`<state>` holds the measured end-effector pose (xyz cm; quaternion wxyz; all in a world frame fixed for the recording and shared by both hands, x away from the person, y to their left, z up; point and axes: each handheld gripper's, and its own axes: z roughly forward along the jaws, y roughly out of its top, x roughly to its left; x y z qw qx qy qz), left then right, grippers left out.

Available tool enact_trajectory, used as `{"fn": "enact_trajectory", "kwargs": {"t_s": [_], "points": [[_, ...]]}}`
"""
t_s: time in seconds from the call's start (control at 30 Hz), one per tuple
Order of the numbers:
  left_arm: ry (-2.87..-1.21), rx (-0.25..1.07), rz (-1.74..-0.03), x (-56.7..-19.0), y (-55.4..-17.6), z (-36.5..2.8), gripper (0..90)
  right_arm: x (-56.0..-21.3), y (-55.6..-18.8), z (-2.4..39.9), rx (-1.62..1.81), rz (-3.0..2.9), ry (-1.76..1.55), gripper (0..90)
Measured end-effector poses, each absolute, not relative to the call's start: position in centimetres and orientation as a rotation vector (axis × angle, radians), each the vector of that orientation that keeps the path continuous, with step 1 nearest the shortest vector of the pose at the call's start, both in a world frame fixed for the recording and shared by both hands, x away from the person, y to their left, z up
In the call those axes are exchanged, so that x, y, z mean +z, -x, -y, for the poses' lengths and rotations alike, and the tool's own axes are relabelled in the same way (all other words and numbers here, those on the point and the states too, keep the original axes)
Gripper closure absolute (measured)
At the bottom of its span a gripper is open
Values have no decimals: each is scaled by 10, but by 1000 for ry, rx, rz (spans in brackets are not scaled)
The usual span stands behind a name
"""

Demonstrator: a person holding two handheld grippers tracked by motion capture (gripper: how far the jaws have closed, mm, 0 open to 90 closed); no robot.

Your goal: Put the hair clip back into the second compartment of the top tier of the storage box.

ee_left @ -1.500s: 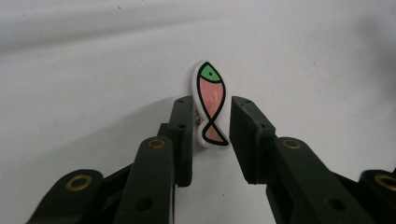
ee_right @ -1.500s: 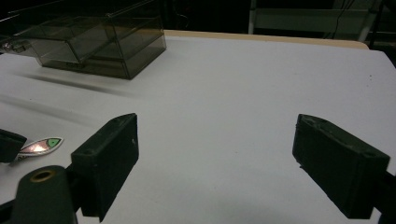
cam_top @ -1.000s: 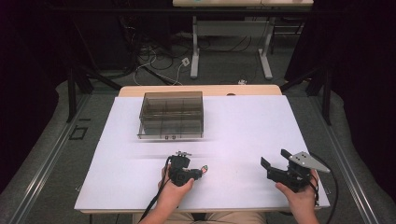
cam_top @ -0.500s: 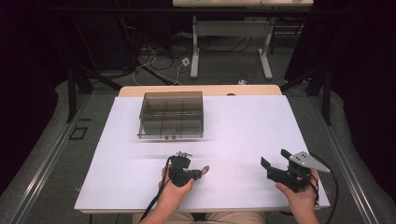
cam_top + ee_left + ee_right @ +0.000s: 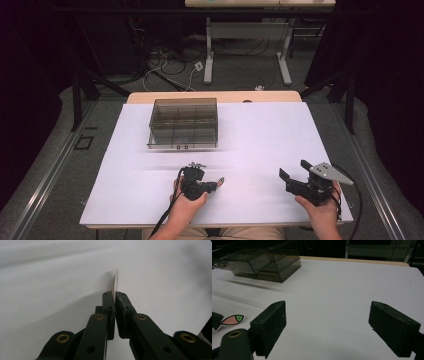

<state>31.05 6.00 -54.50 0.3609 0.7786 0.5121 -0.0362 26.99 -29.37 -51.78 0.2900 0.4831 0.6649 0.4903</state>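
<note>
Dim room – grey floor [image 5: 60, 165], white-legged desk [image 5: 250, 45] behind, loose cables [image 5: 165, 75]

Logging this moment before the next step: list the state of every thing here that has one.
Left gripper: fingers shut on the fish cutout, having just closed further.
Fish cutout: clamped at one end between the left fingers.
Right gripper: fingers wide open, nothing between them.
Box: upright on the table, compartments look empty; lid position unclear.
</note>
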Motion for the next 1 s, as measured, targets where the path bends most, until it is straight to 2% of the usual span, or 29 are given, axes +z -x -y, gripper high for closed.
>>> {"fn": "enact_trajectory", "kwargs": {"t_s": [1.0], "points": [[-1943,-41,-1317,-531,-315,-75,874,-518,-271,294,1309,-1774,-1291,143]]}}
